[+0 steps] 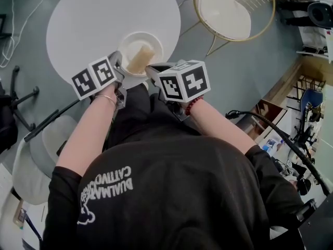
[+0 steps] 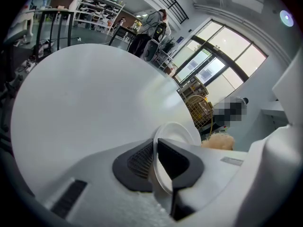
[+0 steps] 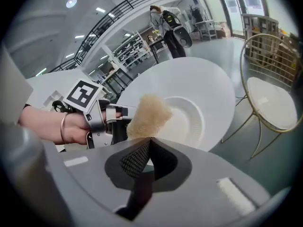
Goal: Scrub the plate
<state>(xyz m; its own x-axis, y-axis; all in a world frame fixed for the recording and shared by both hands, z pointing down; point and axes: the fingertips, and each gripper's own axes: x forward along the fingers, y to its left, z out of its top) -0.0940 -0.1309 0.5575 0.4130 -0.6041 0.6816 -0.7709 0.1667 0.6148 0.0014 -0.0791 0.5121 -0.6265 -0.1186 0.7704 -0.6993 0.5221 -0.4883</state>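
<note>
- black shirt (image 1: 171, 191) fills the near view. what holds the plate (image 1: 130, 39)?
- left gripper (image 1: 118, 62), clenched on its near-left rim, at the near edge of the round tabletop (image 1: 88, 14).
- and right of that?
- tan sponge (image 1: 139, 60) over the plate's middle, pinched tight by the right gripper (image 1: 152, 71). whether it touches the plate, i cannot tell.

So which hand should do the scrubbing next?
Right. The right gripper is shut on the tan scrubber, just over the plate. The left gripper is busy pinching the plate's rim, probably to steady it.
</note>
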